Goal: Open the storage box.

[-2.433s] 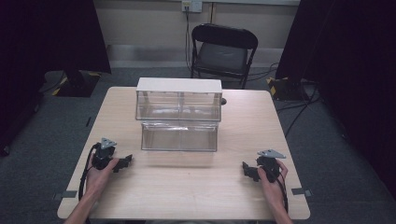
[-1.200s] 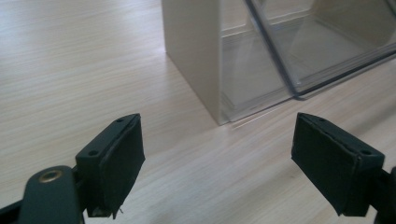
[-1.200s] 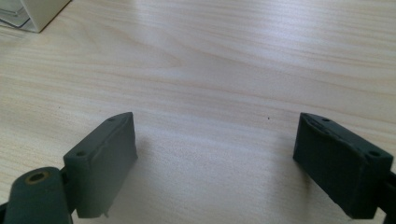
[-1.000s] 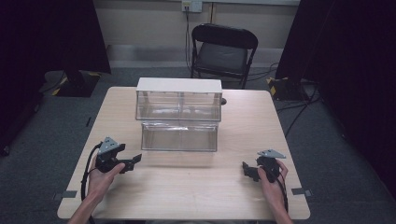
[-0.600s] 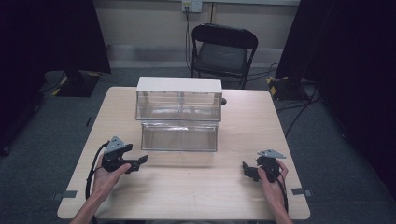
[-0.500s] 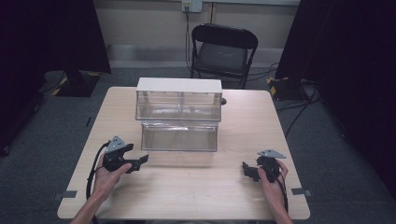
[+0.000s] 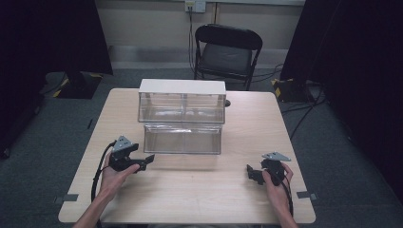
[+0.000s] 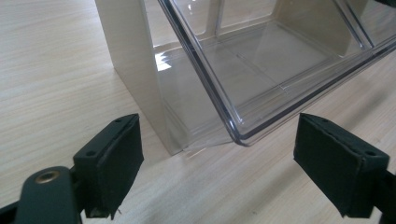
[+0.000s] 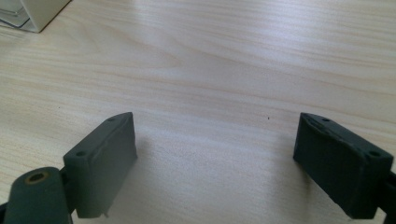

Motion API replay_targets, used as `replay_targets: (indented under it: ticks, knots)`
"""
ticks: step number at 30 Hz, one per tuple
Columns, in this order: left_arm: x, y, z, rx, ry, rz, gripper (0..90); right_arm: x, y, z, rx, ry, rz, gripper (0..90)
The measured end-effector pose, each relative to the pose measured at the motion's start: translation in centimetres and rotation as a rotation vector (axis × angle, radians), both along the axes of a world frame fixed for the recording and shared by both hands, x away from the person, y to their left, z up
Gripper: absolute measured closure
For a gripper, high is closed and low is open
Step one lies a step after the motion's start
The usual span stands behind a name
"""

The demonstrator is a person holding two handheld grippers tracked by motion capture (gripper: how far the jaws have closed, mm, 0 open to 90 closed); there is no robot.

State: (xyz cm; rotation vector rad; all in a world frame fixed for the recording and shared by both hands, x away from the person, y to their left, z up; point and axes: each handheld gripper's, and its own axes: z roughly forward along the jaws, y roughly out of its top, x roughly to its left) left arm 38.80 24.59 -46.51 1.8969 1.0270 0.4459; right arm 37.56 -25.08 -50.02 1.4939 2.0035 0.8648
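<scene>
A two-tier organiser with a white frame (image 7: 182, 87) stands at the table's middle back. Its clear lower drawer (image 7: 183, 138) juts toward me, pulled out and empty, with a divider inside (image 8: 261, 51). My left gripper (image 7: 145, 161) is open and points at the drawer's lower left corner, a short way off; in the left gripper view (image 8: 219, 168) that corner and the white side wall (image 8: 135, 74) lie between the pads. My right gripper (image 7: 251, 173) rests open at the front right, over bare wood in the right gripper view (image 9: 215, 163), holding nothing.
The wooden table (image 7: 237, 194) has open surface in front and on both sides of the organiser. A black folding chair (image 7: 225, 52) stands beyond the far edge. Black curtains hang at both sides, and cables lie on the grey floor (image 7: 304, 109).
My left gripper has moved forward and to the right, from the table's left side toward the drawer's front left corner. The right gripper has stayed still.
</scene>
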Motion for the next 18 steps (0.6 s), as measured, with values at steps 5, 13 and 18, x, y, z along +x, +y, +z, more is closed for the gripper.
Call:
replay_targets:
  ticks: [5, 13, 18]
  knots:
    - [0.21, -0.30, -0.18, 0.008, 0.002, 0.000, 15.6, 0.00, 0.00, 0.00, 0.000, 0.000, 0.000, 12.3]
    - [0.47, -0.23, -0.40, 0.005, 0.004, 0.013, 15.5, 0.00, 0.00, 0.00, 0.000, 0.000, 0.000, 12.3]
    - [0.42, -0.23, -0.33, 0.017, -0.008, 0.006, 16.1, 0.04, 0.00, 0.00, -0.001, 0.002, -0.001, 11.8]
